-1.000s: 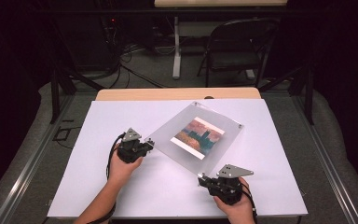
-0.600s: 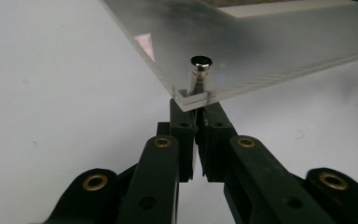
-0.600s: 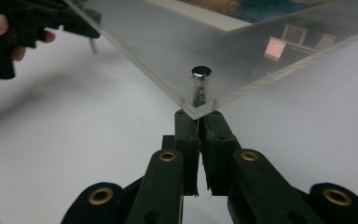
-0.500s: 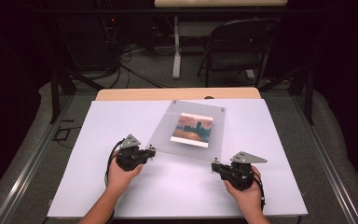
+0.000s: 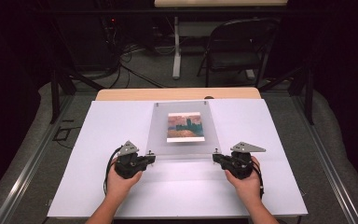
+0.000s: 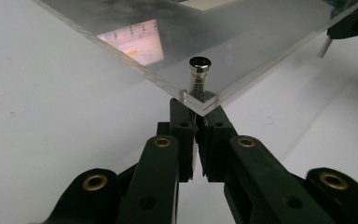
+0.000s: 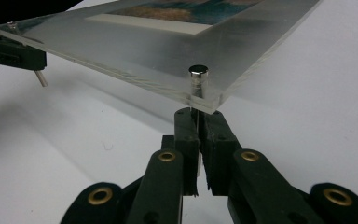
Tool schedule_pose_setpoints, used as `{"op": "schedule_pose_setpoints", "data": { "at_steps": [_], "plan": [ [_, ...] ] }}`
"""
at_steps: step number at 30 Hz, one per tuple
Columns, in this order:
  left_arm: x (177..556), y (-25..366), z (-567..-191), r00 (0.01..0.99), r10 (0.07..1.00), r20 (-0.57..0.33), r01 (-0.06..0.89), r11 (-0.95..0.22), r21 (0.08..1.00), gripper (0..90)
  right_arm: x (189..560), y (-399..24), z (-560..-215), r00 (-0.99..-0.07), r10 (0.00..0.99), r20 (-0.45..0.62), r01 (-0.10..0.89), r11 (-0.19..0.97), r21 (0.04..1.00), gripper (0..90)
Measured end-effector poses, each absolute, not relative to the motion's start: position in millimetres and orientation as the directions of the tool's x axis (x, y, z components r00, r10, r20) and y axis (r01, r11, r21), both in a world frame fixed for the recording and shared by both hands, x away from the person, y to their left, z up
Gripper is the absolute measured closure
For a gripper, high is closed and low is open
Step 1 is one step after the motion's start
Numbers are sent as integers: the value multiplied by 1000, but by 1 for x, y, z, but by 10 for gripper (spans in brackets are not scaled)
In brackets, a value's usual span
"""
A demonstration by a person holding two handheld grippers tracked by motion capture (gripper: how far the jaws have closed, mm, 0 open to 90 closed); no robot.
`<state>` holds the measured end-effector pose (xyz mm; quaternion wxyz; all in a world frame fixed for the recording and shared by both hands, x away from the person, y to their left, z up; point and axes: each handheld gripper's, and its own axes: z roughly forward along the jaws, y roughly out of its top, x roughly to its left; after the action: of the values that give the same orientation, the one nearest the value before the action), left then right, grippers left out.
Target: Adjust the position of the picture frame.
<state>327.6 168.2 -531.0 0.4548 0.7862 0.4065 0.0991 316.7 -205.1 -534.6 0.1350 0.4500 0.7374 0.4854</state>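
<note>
**Clear frame held at its two near corners**

My left hand-held gripper [image 5: 150, 157] is closed narrow on the metal standoff post [image 6: 198, 74] at one near corner of the clear square acrylic picture frame [image 5: 183, 140]. My right hand-held gripper [image 5: 217, 157] is pinched just as tight on the post [image 7: 197, 80] at the other near corner. The frame stretches away ahead of both, carried between them above the white worktop [image 5: 98, 140], its colourful landscape print [image 5: 185, 126] facing up, midway between my two hands.

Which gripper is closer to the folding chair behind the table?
Right. The right gripper sits below the chair; the left gripper is farther across.
</note>
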Motion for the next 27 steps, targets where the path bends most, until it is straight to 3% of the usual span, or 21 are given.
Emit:
{"op": "schedule_pose_setpoints", "data": {
  "at_steps": [27],
  "plan": [
    [349,162,-546,630,751,-198,567,-270,778,852,334,-200,-548,-523,823,219,543,124,831,852]
  ]
}}
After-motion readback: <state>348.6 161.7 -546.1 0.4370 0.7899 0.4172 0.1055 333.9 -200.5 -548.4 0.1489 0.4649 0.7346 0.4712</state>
